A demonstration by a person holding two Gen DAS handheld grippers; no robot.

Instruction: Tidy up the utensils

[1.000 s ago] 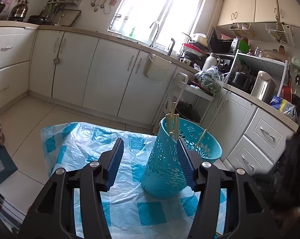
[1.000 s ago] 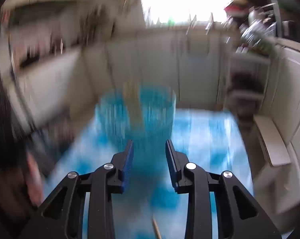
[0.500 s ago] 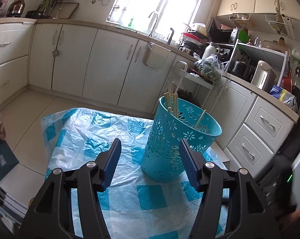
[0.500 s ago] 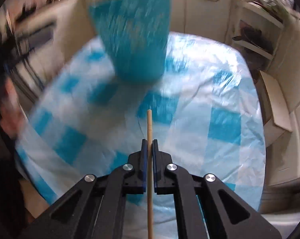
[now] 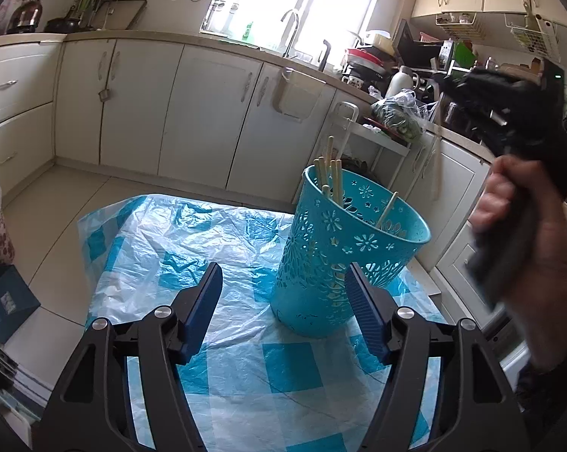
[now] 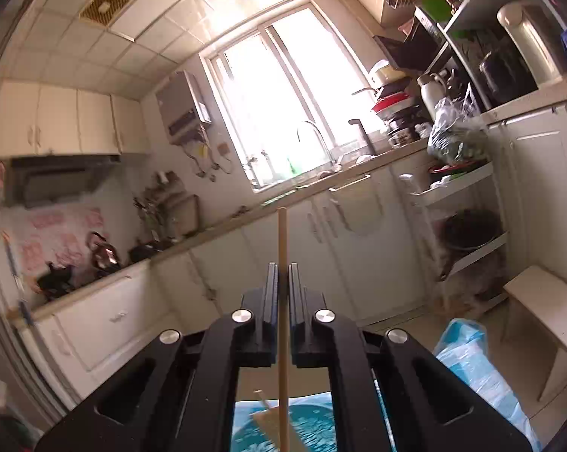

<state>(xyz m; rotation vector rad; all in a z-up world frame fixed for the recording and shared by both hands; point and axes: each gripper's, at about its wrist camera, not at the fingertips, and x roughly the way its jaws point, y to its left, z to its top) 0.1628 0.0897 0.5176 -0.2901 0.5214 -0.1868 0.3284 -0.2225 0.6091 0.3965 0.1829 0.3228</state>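
Your left gripper (image 5: pixel 283 293) is pointing down at a blue-and-white checked plastic sheet (image 5: pixel 193 241) spread over the kitchen floor. Its two blue-padded fingers (image 5: pixel 204 301) are spread wide and are opening further, with nothing pinched between them. Beyond the gap, leaning toward the right finger, a turquoise cut-out basket (image 5: pixel 343 252) is standing on the sheet. The right finger's tip is overlapping the basket's lower wall in the view; whether it is touching cannot be told. Several pale wooden chopsticks (image 5: pixel 330 175) are sticking up out of the basket's far-left rim, and one more is leaning inside nearer the right.

Further right, your right hand (image 5: pixel 524 226) is gripping the handle of the other tool, raised above and beside the basket.

Your right gripper (image 6: pixel 282 278) is aiming nearly level at the counter and bright window. Its fingers are pressed together, pinching a single chopstick (image 6: pixel 282 248) that is running straight out past the fingertips and back below them. Under those fingers, the turquoise basket's rim is just showing.
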